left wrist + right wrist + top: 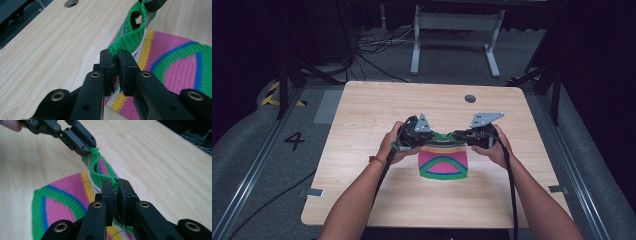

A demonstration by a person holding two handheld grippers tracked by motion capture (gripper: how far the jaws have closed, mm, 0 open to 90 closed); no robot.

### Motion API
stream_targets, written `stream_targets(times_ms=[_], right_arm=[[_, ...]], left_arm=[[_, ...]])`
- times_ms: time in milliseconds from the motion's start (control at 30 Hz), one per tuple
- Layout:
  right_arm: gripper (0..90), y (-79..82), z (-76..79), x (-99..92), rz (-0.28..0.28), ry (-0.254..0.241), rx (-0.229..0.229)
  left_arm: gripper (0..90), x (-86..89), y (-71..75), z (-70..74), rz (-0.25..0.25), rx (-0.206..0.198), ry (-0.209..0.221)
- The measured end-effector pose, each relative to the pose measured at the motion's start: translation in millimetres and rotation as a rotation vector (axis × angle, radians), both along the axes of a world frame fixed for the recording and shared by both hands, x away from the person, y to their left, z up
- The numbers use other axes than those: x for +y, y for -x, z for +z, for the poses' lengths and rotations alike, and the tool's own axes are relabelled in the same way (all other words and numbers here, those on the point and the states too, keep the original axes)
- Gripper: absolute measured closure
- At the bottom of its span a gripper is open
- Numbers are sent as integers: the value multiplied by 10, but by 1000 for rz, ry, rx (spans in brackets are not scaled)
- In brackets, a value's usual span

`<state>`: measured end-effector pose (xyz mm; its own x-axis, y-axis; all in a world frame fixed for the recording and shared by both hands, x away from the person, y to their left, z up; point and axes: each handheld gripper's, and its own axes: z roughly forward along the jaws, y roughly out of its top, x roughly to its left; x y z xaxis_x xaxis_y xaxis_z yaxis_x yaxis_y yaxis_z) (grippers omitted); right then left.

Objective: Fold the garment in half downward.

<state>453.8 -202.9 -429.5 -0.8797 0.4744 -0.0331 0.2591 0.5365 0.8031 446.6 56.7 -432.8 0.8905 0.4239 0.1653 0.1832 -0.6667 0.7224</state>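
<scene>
Nearest to the person, the knit hangs its pink and green body down on the table, just below the middle. Its green hem is held up at twelve o'clock of it by both grippers. The left gripper is closed on the hem at the eleven o'clock corner; the right gripper is closed on the hem at the one o'clock corner (the fabric is pinched between the pads in both gripper views). The hem makes a small loop between them. I judge the step is the carrying or spreading of the knit by its top edge. The next move needs both hands to go together and keep the hem tight. Farther, at twelve o'clock, the table has a round hole.
</scene>
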Motion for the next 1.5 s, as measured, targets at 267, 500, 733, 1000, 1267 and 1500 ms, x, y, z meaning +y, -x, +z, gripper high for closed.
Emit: stream_targets(times_ms=[267, 500, 733, 1000, 1267, 1500], right_arm=[[844, 294, -128, -62, 67, 8, 24], [836, 516, -223, -39, 118, 27, 42], [796, 716, -404, -50, 142, 93, 87], [607, 845, -364, -252, 57, 84, 79], [759, 824, -341, -257, 30, 66, 43], [849, 786, -526, -88, 63, 128, 58]], left_arm=[[823, -8, 326, -102, -75, 1, -23], [817, 17, 524, -221, -108, 12, -59], [765, 43, 708, -380, -141, 76, -69], [503, 174, 808, -300, -88, 71, -22], [627, 71, 689, -357, -82, 111, -37], [697, -28, 671, -508, -116, 163, -28]])
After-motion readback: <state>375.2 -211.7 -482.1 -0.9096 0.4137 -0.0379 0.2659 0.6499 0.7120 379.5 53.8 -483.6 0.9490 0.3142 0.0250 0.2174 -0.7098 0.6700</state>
